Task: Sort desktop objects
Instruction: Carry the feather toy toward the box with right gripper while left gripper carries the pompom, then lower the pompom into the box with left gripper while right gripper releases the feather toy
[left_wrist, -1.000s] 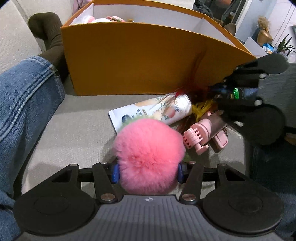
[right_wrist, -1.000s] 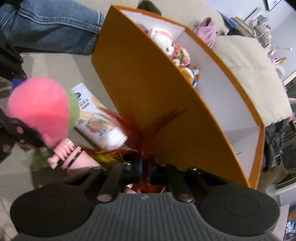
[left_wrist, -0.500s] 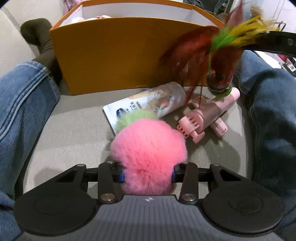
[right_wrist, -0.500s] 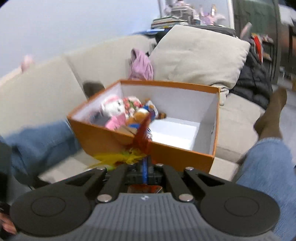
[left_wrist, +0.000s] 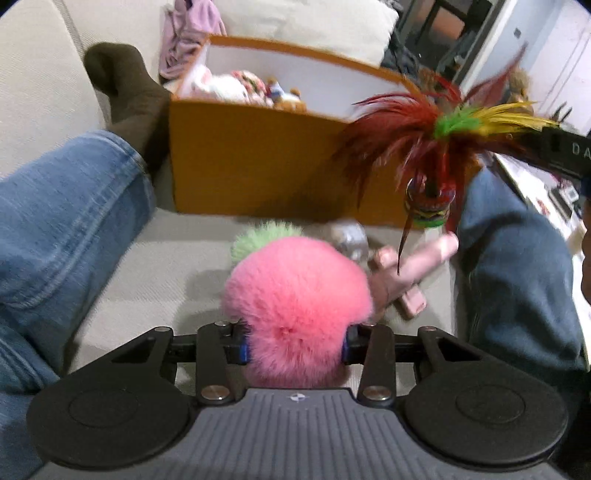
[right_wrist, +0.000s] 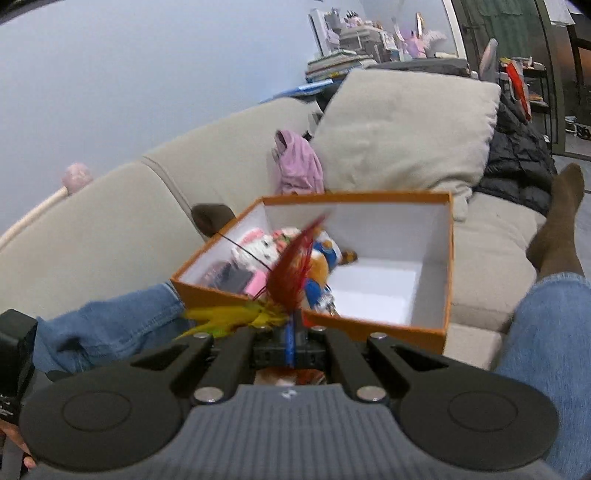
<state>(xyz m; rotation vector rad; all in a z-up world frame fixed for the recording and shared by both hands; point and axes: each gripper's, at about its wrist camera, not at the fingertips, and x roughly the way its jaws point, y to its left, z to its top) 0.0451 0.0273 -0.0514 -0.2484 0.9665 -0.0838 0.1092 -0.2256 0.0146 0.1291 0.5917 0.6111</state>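
Left wrist view is showing us holding the pompom (left_wrist: 295, 306) in the left gripper (left_wrist: 295, 350); the pads are pressing into its pink fur on both sides, where a second ago they were standing wider around it. We are now carrying it clear of the sofa (left_wrist: 155, 258) cushion, and the box (left_wrist: 258, 166) front is sitting farther from the camera than before. To the right, the feather toy (left_wrist: 432, 147) is hanging in the air from the right gripper (left_wrist: 561, 147), its weighted base dangling near the box's front right corner. A second ago that toy was lying on the cushion against the box wall.

Below it, the pink device (left_wrist: 410, 273) is still lying on the cushion between the two denim legs, and a tube (left_wrist: 349, 238) is peeking out behind the pompom, blurred.

From the right wrist view, we are seeing the right gripper (right_wrist: 293, 341) fully closed, with red and yellow feathers (right_wrist: 291, 273) spreading out from between the pads. The box (right_wrist: 373, 328) is lying open just ahead and below, with soft toys (right_wrist: 266, 247) crowding its left half and bare white floor on the right.

We are judging that both picks are done and both things are on their way to the box; the empty right half looks like the easy drop spot. Two things are remaining on the cushion.
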